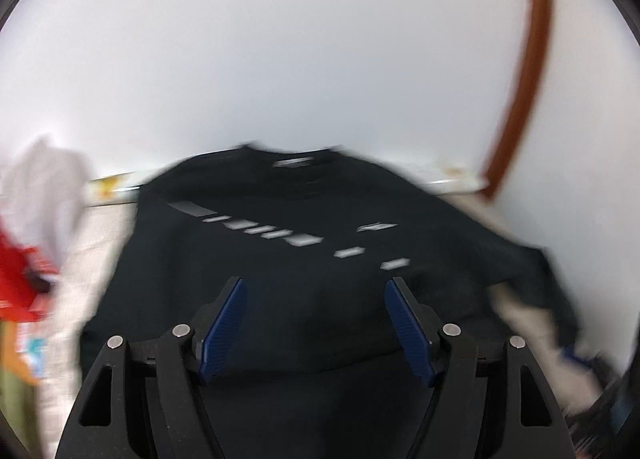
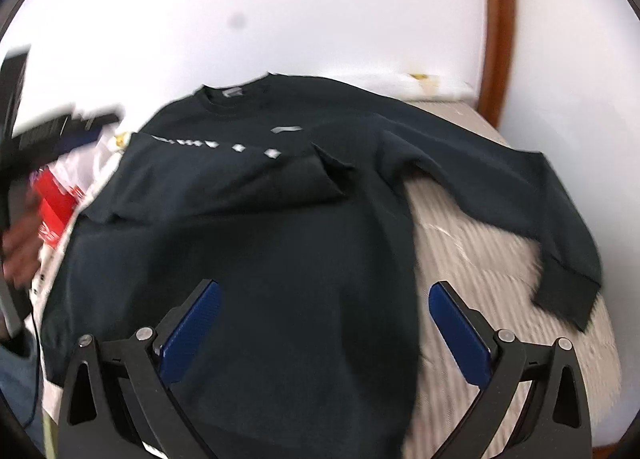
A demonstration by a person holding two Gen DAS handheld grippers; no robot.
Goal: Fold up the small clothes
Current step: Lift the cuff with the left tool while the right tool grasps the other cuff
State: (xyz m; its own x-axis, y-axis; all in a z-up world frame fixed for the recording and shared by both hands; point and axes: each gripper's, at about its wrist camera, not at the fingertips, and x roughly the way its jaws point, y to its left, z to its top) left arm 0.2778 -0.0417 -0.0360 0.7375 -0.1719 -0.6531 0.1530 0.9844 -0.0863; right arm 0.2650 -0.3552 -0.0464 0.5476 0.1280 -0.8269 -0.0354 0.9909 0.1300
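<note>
A black long-sleeved sweatshirt (image 2: pixel 280 227) with pale lettering lies spread on a striped surface (image 2: pixel 480 259), collar toward the far wall. Its left sleeve (image 2: pixel 224 175) is folded across the chest. Its right sleeve (image 2: pixel 520 195) stretches out to the right, cuff near the edge. My right gripper (image 2: pixel 324 291) is open and empty, above the lower body of the sweatshirt. In the left wrist view the same sweatshirt (image 1: pixel 304 259) fills the middle, blurred. My left gripper (image 1: pixel 316 287) is open and empty just above it.
A pile of other clothes, white (image 1: pixel 44 179) and red (image 1: pixel 16 279), lies at the left; it also shows in the right wrist view (image 2: pixel 56 199). A brown wooden frame (image 2: pixel 496 27) runs up the white wall at the right. A hand (image 2: pixel 20 247) shows at the far left.
</note>
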